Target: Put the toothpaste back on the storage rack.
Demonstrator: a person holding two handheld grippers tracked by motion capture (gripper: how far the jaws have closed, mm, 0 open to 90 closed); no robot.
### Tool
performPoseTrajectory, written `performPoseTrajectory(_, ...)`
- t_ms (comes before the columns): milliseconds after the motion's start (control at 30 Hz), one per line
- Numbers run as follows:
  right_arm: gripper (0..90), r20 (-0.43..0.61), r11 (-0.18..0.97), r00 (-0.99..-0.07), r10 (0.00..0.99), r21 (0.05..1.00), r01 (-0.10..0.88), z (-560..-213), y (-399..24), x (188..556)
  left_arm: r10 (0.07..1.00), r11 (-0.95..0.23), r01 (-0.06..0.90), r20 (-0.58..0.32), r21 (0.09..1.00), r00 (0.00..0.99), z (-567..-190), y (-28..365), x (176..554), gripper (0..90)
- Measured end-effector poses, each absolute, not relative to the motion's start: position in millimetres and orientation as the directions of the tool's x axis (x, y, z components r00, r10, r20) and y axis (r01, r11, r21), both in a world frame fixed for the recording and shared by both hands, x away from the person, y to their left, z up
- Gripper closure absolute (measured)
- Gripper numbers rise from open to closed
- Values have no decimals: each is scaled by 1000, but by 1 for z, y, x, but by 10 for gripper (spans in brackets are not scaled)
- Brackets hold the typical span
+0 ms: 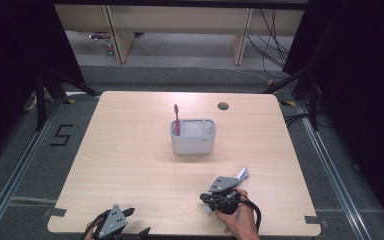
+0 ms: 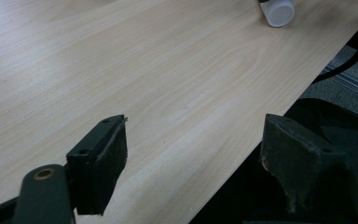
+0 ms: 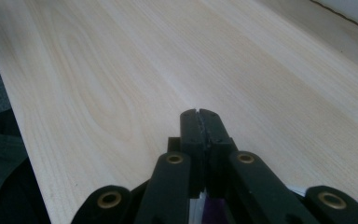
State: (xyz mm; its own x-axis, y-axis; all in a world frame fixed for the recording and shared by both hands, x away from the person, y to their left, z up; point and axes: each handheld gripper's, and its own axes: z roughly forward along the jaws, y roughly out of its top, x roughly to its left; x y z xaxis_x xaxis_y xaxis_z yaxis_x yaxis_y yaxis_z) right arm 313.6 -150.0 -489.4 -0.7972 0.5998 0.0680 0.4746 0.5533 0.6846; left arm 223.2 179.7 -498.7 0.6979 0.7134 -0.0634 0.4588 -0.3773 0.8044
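My right gripper (image 1: 204,198) lies low over the table's near right part, held by a hand, pointing left. Its jaws are shut, pads (image 3: 199,112) pressed together with nothing visible between the tips. A white and purple thing (image 3: 214,211) peeks out beneath its body. A white flat piece (image 1: 243,174) sticks out beyond it, and a white round end (image 2: 279,11) rests on the wood beside it. My left gripper (image 1: 135,222) hangs at the near edge, jaws wide open (image 2: 196,120) and empty. A grey cup (image 1: 193,142) at mid-table holds an upright pink toothbrush (image 1: 176,117).
The wooden table (image 1: 130,150) has a round cable hole (image 1: 223,106) at the far right. Its near edge runs right under my left gripper, with dark floor and rails beyond. Black curtains stand on both sides.
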Motion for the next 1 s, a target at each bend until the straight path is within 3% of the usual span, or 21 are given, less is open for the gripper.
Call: performPoseTrajectory(1000, 899, 55, 617, -827, 559, 640, 459, -493, -163, 297, 706, -380, 452, -62, 807, 705, -498, 178, 224, 225)
